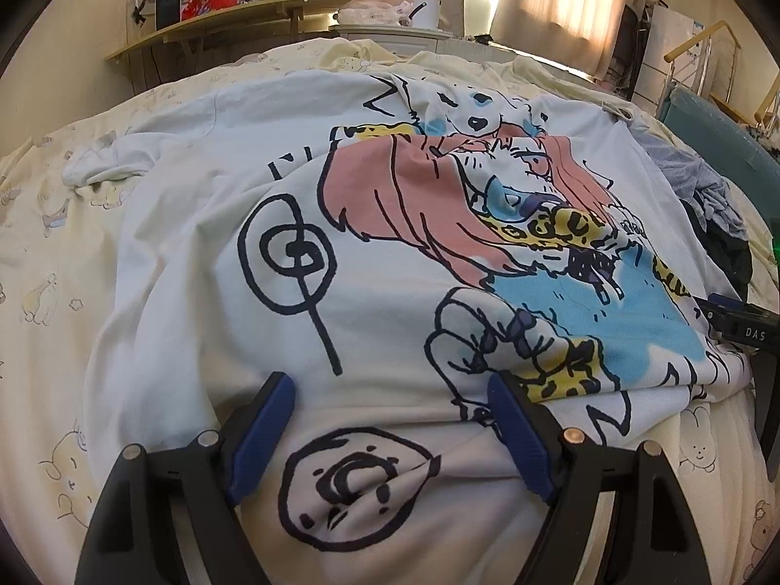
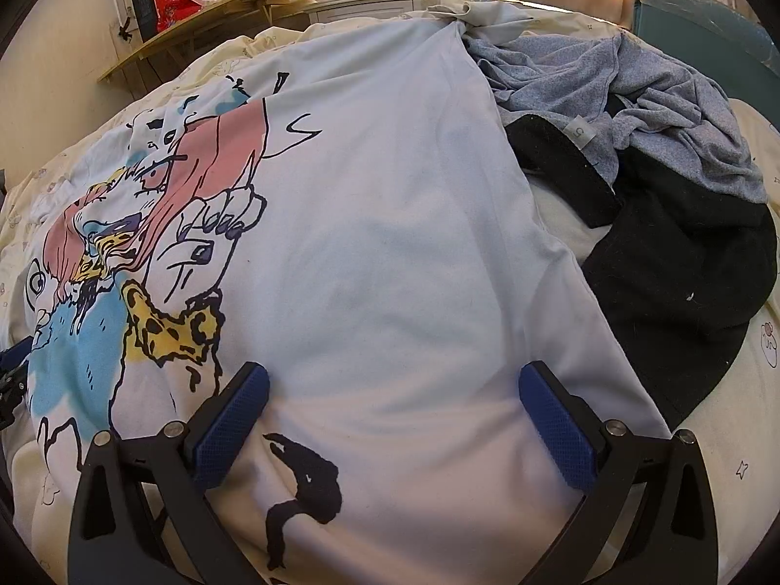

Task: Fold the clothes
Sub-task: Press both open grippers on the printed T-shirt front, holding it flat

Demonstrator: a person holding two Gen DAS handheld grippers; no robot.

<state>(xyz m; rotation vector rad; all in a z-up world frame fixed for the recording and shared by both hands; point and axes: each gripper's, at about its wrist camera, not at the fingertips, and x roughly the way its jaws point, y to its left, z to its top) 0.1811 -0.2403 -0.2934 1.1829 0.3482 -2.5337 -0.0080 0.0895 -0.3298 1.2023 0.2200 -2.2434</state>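
In the left wrist view, the left gripper (image 1: 390,409) hangs over the near hem of a white printed T-shirt (image 1: 204,243) spread on the bed (image 1: 44,253), its fingers (image 1: 263,429) apart with cloth under them but none pinched, probably lined up to take the hem. In the right wrist view, the right gripper (image 2: 392,404) is poised over the T-shirt's plain side, fingers likewise apart and empty; a grey garment (image 2: 633,97) and a black garment (image 2: 682,263) lie just beside the shirt, likely awaiting folding.

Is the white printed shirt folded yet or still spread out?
Spread out: the white printed shirt lies mostly flat across the bed, no fold visible.
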